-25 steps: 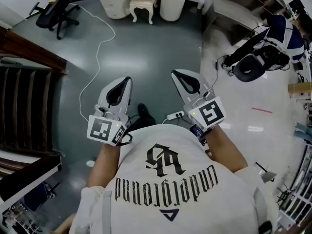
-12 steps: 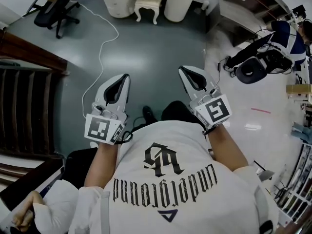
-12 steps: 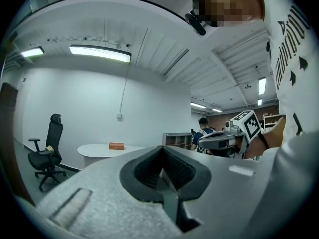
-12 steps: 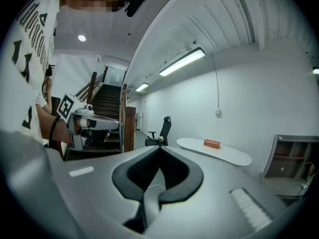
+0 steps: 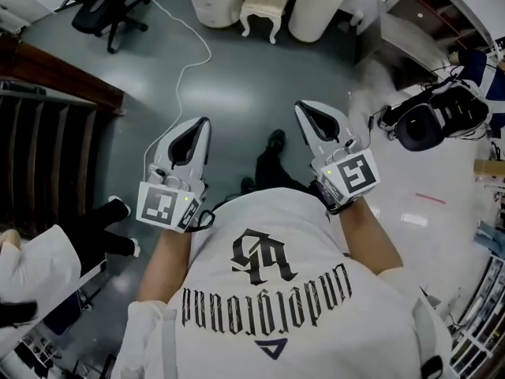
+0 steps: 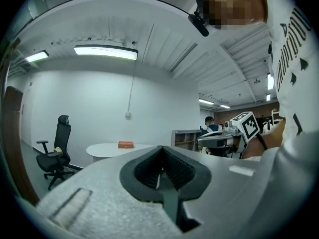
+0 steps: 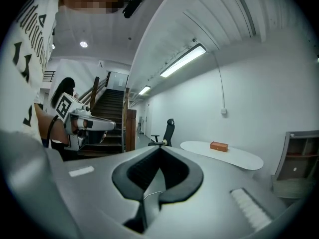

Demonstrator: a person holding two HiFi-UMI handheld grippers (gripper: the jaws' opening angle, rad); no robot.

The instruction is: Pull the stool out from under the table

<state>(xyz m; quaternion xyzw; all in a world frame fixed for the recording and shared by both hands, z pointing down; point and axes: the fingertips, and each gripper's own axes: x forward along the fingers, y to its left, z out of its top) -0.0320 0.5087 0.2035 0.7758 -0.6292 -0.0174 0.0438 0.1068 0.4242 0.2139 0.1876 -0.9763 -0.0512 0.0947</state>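
Observation:
The cream stool (image 5: 263, 6) with curved legs stands at the top of the head view, between two white pedestals (image 5: 318, 13) of the white table (image 7: 225, 155). It is far ahead of both grippers. My left gripper (image 5: 200, 126) and right gripper (image 5: 304, 110) are held side by side out over the grey floor, both shut with nothing between the jaws. In the left gripper view the closed jaws (image 6: 160, 159) point toward the table (image 6: 115, 150), which carries a small orange box (image 6: 125, 144). The right gripper view shows the same box (image 7: 218, 146) beyond its closed jaws (image 7: 158, 157).
A black office chair (image 5: 110, 6) stands at the far left, and a white cable (image 5: 183, 73) trails across the floor. A dark wooden staircase (image 5: 47, 125) runs along the left. Another person in white (image 5: 35, 271) is at the lower left. Black equipment (image 5: 430, 117) sits at the right.
The stool, table and chair have shifted right and slightly nearer in the head view. Both grippers stay shut side by side. A person in white has come in at the lower left.

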